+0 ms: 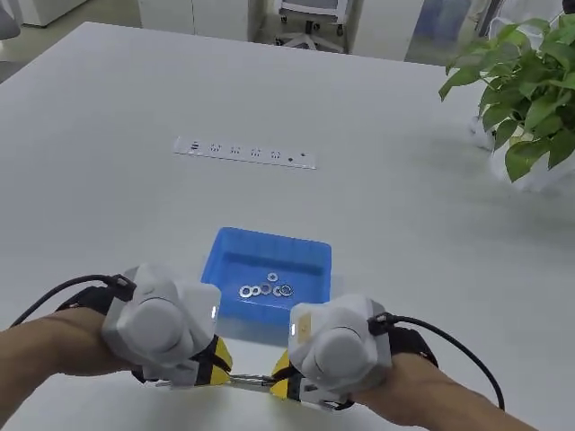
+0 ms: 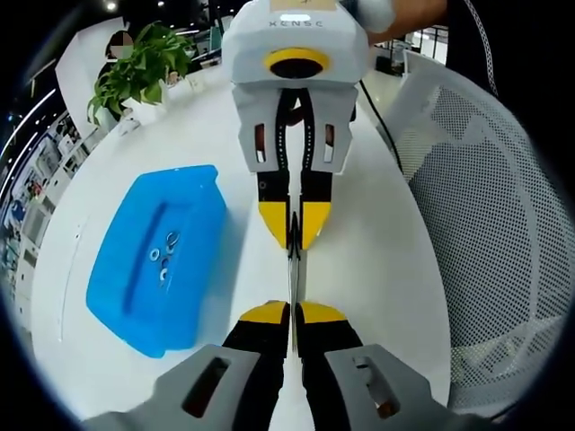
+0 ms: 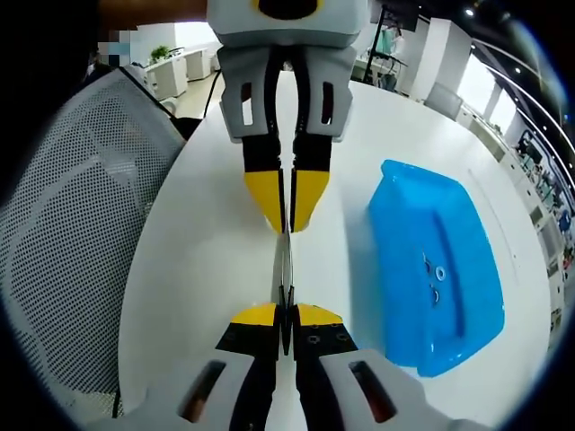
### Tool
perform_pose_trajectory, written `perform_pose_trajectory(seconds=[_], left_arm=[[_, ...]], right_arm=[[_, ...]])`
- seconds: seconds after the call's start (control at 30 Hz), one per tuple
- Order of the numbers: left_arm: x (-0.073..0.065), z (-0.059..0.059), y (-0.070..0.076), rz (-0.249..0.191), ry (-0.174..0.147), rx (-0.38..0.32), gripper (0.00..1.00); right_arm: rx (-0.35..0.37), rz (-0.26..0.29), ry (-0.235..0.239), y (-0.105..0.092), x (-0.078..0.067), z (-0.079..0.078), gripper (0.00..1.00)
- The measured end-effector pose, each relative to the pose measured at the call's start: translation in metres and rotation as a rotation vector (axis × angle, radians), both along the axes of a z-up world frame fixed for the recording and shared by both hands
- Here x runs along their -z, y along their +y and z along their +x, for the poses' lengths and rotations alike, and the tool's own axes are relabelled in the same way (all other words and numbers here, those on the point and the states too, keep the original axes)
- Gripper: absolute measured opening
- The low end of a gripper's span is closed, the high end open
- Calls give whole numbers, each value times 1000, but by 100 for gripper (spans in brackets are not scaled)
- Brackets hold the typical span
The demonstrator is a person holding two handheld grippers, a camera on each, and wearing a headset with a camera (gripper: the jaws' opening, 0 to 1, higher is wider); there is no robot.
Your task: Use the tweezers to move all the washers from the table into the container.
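The blue container (image 1: 212, 266) sits mid-table with several metal washers (image 1: 267, 289) lying in it. Just in front of it, near the table's edge, my two grippers point tip to tip. The left gripper (image 1: 223, 361) and the right gripper (image 1: 280, 372) are each shut on one end of the thin metal tweezers (image 1: 249, 382), which run level between them. In the left gripper view my jaws (image 2: 293, 314) pinch the tweezers (image 2: 293, 269), with the container (image 2: 126, 296) to the left. In the right gripper view my jaws (image 3: 285, 316) clamp the tweezers (image 3: 284, 260); the container (image 3: 467, 323) lies to the right.
A white power strip (image 1: 244, 153) lies beyond the container. A potted green plant (image 1: 526, 81) stands at the far right of the table. A mesh chair back (image 2: 485, 206) is just off the table's near edge. Office furniture stands past the far edge.
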State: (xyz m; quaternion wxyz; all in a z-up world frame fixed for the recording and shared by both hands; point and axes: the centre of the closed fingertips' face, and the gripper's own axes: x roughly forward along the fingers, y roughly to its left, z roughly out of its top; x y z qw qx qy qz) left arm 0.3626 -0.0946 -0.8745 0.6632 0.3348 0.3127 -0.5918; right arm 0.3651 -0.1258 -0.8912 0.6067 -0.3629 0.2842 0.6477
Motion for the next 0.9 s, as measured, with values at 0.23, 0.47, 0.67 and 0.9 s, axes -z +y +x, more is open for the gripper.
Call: perform_pose_trajectory(seconds=[0.23, 0.47, 0.67, 0.9], left_arm=[[4, 1, -1, 0, -7, -4, 7], [8, -1, -1, 17, -5, 11, 7], [10, -1, 0, 20, -4, 13, 8], [10, -2, 0, 23, -3, 17, 8]], right_arm=[[1, 1, 3, 0, 0, 0, 6], [-19, -4, -13, 0, 0, -1, 8], [-23, -4, -18, 0, 0, -1, 10], [-33, -13, -15, 0, 0, -3, 12]])
